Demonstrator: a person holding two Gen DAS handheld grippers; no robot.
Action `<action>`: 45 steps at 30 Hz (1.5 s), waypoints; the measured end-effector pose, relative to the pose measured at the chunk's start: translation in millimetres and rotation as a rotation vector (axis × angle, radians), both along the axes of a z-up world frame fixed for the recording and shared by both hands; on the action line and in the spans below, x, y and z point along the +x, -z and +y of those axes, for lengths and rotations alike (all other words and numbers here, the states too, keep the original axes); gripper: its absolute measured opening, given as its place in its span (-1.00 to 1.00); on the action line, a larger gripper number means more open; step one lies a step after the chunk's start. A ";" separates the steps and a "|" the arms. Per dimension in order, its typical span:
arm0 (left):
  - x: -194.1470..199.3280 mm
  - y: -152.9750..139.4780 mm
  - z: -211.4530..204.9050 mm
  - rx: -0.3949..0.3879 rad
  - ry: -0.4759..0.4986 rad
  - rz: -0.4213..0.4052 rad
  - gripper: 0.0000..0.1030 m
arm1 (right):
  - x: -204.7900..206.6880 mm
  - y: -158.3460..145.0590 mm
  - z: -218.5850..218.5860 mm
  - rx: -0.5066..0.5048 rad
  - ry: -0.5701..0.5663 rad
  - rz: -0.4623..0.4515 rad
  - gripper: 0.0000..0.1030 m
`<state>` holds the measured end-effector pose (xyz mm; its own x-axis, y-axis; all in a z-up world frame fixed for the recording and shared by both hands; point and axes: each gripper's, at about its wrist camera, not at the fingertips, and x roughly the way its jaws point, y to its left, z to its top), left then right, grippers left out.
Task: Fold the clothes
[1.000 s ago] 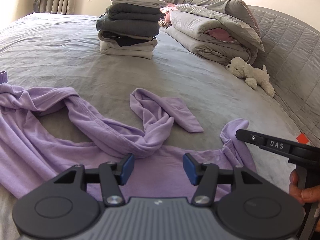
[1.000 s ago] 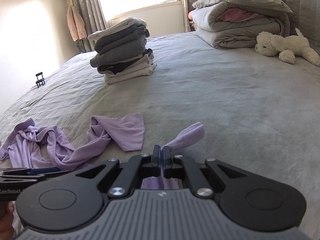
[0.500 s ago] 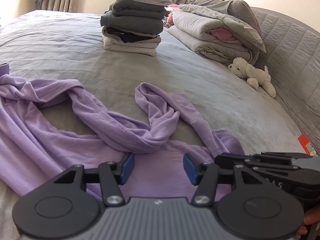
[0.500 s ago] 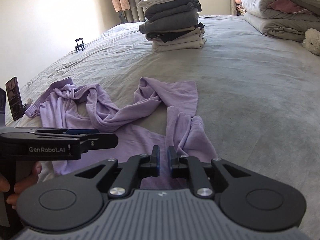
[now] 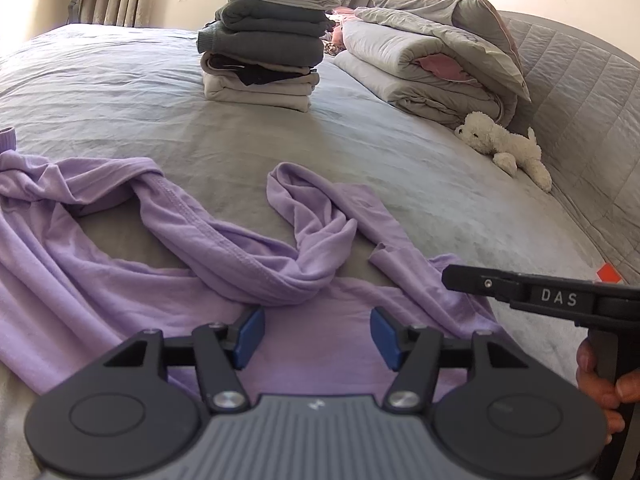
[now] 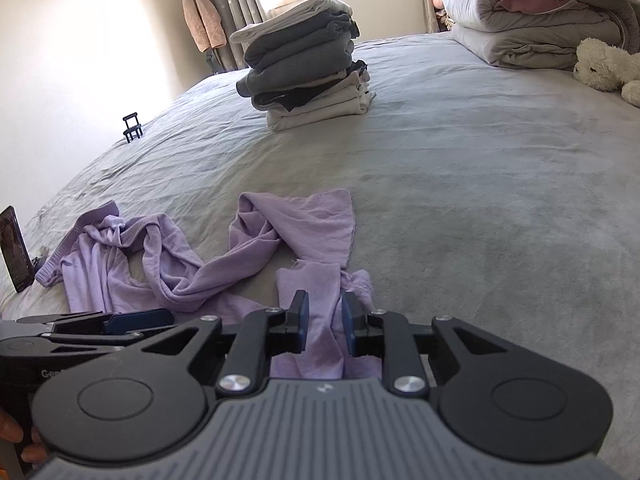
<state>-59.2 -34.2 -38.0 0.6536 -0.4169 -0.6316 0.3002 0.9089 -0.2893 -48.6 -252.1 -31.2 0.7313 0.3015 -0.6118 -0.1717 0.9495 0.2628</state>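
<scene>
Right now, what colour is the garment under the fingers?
Lilac purple garment, plain with no pattern; the left wrist view shows it best.

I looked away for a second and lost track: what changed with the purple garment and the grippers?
The right gripper opened, letting go of the purple garment's corner, which it had drawn toward the left gripper; the corner now lies on the garment. The left gripper stayed open; the folded stack is unmoved.

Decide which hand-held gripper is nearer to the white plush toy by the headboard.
Right. The right hand-held gripper hovers over the lilac garment's edge on the side toward the white plush toy; the left hand-held gripper hangs open over the garment's middle, farther away.
</scene>
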 end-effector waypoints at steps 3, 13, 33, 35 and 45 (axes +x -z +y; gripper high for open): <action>-0.2 0.4 -0.9 0.007 0.001 -0.003 0.19 | 5.2 5.6 3.2 -0.050 0.008 0.012 -0.56; -1.6 -1.9 1.0 -0.008 -0.015 0.012 0.19 | 2.8 9.8 11.3 -0.113 -0.004 -0.009 -0.95; -36.0 -23.7 4.0 0.012 0.088 0.005 0.19 | -49.5 -26.8 -93.6 -0.027 0.484 -0.011 -0.99; -39.0 -23.3 -5.3 0.014 0.132 0.000 0.19 | -56.8 -26.4 -100.5 -0.017 0.508 0.015 -0.99; -7.7 -32.7 -75.8 0.107 0.316 -0.008 0.19 | -83.6 -20.0 -104.9 0.056 0.489 0.222 -0.94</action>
